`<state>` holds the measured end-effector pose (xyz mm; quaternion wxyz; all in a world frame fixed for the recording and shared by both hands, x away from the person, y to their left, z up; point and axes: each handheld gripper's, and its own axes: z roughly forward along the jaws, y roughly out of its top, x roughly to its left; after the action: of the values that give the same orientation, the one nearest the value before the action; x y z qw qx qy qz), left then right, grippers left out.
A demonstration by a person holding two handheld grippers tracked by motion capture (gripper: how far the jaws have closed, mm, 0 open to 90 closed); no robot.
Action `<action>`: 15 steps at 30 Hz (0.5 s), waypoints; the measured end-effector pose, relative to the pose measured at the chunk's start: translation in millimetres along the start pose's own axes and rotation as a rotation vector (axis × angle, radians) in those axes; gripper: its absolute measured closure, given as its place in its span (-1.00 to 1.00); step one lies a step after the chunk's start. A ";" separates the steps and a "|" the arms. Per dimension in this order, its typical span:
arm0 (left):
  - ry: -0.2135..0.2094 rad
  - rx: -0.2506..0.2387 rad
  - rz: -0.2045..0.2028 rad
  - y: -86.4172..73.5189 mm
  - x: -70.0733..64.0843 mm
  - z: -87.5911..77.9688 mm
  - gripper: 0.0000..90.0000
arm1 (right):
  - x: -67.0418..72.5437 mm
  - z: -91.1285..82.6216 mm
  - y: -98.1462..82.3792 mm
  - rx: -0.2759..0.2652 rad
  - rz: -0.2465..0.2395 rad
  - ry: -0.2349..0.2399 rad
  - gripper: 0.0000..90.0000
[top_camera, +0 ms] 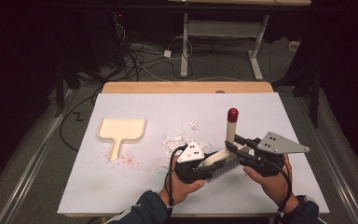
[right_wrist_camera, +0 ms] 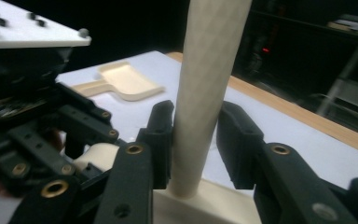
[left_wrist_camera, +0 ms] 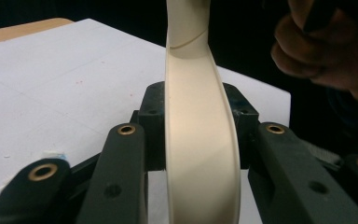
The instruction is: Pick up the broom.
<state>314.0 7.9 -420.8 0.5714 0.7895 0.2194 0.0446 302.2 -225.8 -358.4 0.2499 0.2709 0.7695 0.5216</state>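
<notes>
Cream brush [top_camera: 223, 158], red-tipped handle upright, bristles down, clamped between the left hand-held gripper [top_camera: 204, 164] and right hand-held gripper [top_camera: 233, 145].

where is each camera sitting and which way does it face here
High view: above the person's side, looking forward and down on the table; both forearms, left gripper, right gripper.
Left gripper view: rides that gripper, looking along its jaws shut on the brush; the other hand beyond.
Right gripper view: looks along its jaws at the brush handle; dustpan behind.
Shared: all show the brush.
</notes>
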 end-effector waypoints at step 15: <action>-0.193 0.164 0.157 -5.0 7.5 -25.0 0.43 | -27.7 21.1 -36.9 0.284 -0.133 0.482 -0.27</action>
<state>311.2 34.2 -418.3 0.5181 0.8490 0.1038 -0.0050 330.6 -241.8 -397.2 0.0531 0.1201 0.8882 0.4404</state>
